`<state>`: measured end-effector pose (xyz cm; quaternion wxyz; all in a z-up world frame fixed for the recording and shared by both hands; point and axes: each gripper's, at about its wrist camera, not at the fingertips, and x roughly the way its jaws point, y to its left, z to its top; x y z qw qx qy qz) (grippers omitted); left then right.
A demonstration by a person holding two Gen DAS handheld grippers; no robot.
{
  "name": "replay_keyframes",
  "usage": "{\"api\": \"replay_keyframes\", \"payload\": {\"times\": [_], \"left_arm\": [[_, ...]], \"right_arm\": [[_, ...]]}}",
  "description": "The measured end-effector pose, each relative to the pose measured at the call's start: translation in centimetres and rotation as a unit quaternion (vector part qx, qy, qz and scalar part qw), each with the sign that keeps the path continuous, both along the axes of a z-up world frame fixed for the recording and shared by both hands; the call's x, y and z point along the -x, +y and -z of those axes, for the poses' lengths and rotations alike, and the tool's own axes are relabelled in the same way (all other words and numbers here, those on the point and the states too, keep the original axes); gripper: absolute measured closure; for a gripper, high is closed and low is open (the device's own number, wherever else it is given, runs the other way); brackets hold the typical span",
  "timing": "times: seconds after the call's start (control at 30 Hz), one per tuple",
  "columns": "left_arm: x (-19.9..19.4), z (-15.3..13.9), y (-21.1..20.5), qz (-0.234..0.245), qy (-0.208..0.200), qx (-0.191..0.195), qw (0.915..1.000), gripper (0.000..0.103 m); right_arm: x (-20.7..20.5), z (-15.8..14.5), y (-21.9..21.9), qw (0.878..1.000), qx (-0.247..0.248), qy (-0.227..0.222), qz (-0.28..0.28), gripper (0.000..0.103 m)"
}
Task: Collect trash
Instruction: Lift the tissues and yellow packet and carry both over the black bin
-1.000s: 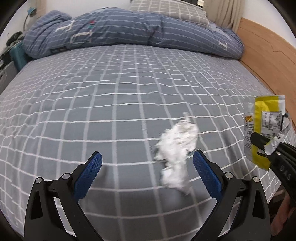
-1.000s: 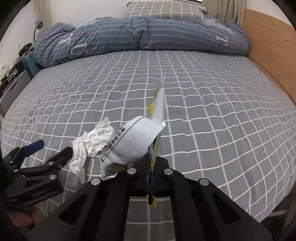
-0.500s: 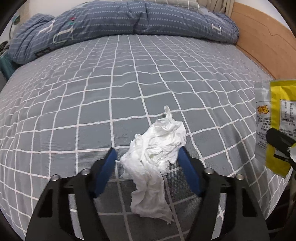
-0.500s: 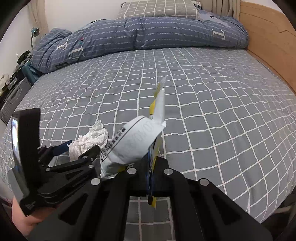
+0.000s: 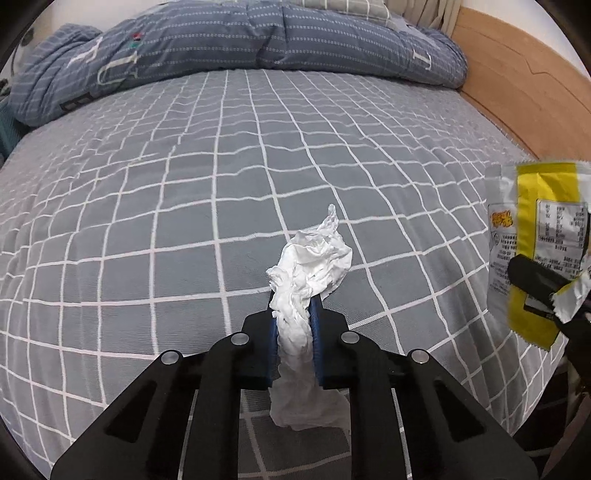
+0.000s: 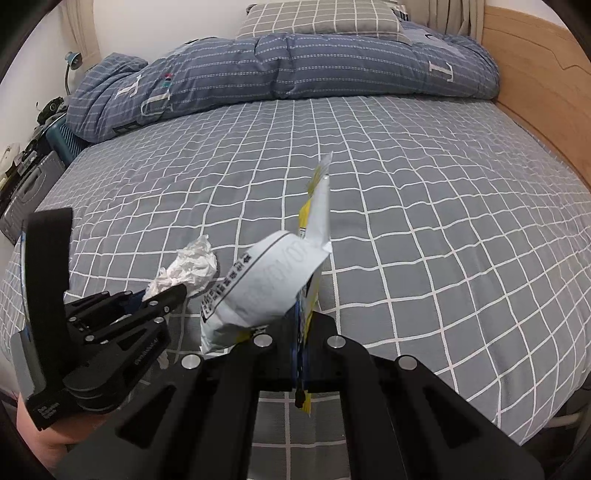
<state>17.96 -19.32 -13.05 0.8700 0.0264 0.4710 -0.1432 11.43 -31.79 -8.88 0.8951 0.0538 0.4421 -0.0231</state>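
Grey checked bed sheet point(image 5: 184, 206) fills pretty much both views, wide open and flat. Left claw point(image 5: 293, 317) is clamped tight on a crumpled white tissue point(image 5: 310, 266), blue pads squeezing its middle so the wad puffs out above the tips and a tail hangs down below. Right claw point(image 6: 301, 332) is closed on a yellow and white snack wrapper point(image 6: 273, 284), which stands up out of the jaws, creased and curled over with printed text showing. Both claws sit near the bed's front edge, side by side but apart. Further out, a rumpled blue striped duvet point(image 6: 280, 70) runs across the far end with a checked pillow point(image 6: 321, 18) behind it, and a wooden bed frame point(image 5: 524, 92) borders the right side.
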Motion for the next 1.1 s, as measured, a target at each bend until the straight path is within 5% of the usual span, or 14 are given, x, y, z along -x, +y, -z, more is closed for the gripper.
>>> {"api": "replay_keyframes", "payload": {"times": [0.63,1.1], "left_arm": [[2.3,-4.8,6.2,-0.031,-0.032,0.009,0.999,0.089],[5.6,-7.1,13.8,-0.063,-0.054,0.005,0.9965,0.089]], "right_arm": [[0.5,-2.2,4.0,0.999,0.009,-0.015,-0.028,0.103],[1.1,-4.1,11.2,0.996,0.013,-0.033,-0.079,0.103]]}}
